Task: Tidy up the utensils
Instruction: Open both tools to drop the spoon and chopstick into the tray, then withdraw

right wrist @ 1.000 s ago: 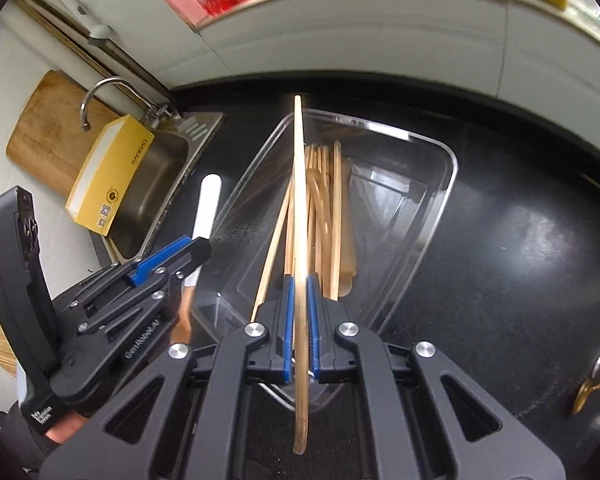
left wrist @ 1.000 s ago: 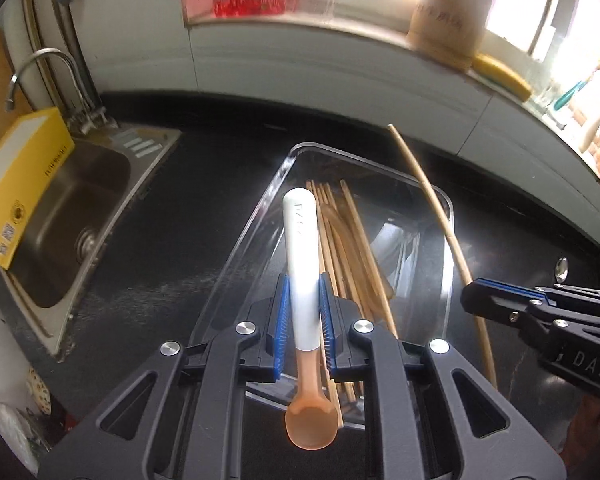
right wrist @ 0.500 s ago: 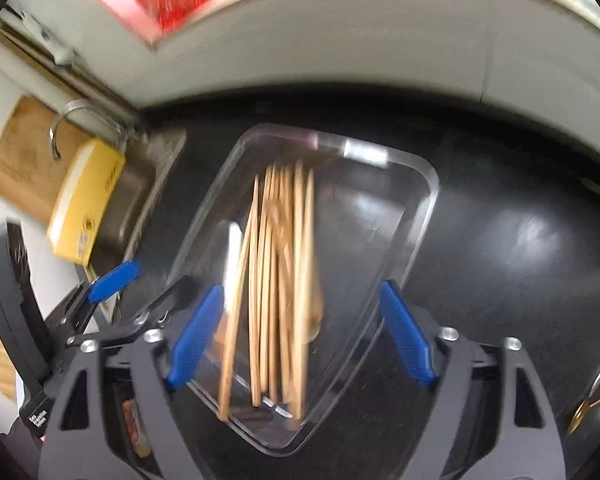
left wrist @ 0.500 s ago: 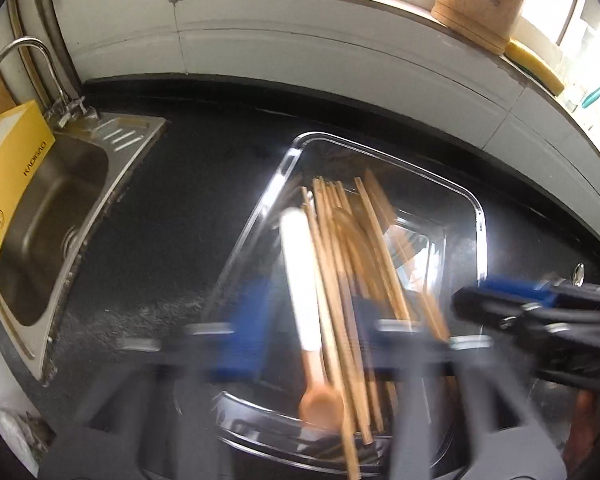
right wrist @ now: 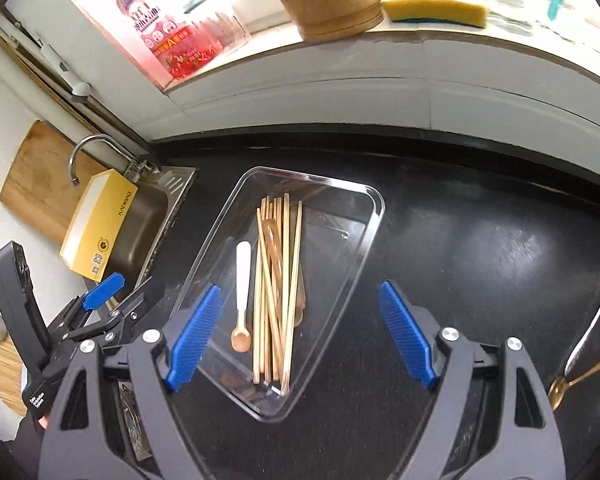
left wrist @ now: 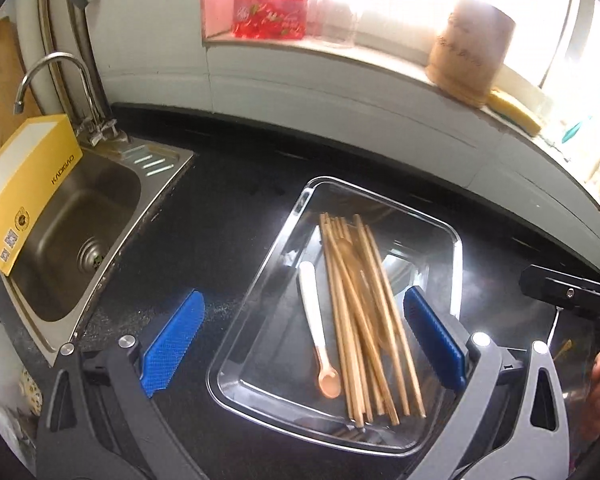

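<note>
A second ago the left gripper (left wrist: 302,342) was clamped on the white-handled spoon with a copper bowl (left wrist: 318,344), and the right gripper (right wrist: 300,336) pinched one long bamboo chopstick. Now both sets of jaws stand wide apart with nothing between the blue pads; they opened within the past second. The spoon has dropped into the clear rectangular plastic tray (left wrist: 456,240) and lies along its left side, bowl toward the bottom of the frame. The released chopstick has joined the bundle of bamboo chopsticks (right wrist: 278,292) just right of the spoon, at the tray's centre.

That means both pieces are delivered, and the hands are free to fetch more. The job is not finished, judging by what lies outside the tray: at the right edge of the right wrist view, a long silver metal spoon (right wrist: 598,316) and a small gold-coloured spoon (right wrist: 572,380) rest on the black countertop (right wrist: 480,240), well apart from the tray.

Counted: one tray, one white-handled spoon in it, roughly ten chopsticks (they overlap, so an exact number is uncertain), a wooden utensil half hidden under them, and two loose spoons.
</note>
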Tool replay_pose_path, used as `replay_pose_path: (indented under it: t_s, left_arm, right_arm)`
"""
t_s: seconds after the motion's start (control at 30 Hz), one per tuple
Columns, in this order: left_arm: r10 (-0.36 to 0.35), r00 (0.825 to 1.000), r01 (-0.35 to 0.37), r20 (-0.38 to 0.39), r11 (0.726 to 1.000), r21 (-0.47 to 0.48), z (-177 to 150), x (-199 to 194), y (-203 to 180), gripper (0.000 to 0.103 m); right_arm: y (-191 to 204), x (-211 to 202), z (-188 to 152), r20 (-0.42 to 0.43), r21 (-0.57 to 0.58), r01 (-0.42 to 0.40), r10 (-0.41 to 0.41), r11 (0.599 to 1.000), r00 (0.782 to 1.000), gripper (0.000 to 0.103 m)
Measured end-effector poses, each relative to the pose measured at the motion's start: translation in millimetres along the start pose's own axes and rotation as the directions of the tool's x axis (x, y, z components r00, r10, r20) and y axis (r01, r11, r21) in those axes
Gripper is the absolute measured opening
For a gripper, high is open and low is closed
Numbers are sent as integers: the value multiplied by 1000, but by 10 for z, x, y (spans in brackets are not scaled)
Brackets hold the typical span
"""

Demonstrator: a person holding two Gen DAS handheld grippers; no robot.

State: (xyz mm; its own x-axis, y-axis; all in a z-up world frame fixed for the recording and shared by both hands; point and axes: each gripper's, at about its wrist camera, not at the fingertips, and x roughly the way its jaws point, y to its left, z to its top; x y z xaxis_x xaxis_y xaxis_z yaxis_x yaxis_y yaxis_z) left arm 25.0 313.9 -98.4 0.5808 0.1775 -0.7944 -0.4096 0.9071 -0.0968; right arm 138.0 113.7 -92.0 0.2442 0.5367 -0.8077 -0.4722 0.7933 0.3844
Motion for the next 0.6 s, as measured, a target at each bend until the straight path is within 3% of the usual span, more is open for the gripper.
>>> replay_pose_path:
  t_s: [0.4, 0.6]
  left_arm:
    - [7, 998, -11, 59, 998, 65, -294, -529, -414, 97]
    - [-18, 998, 12, 57, 995, 103, -458, -631, -794, 97]
  right_arm:
    - [-87, -607, -371, 86, -3, -28, 28, 1000, 996, 79]
    - [-430, -1101, -665, 145, 53, 16, -24, 998, 989, 79]
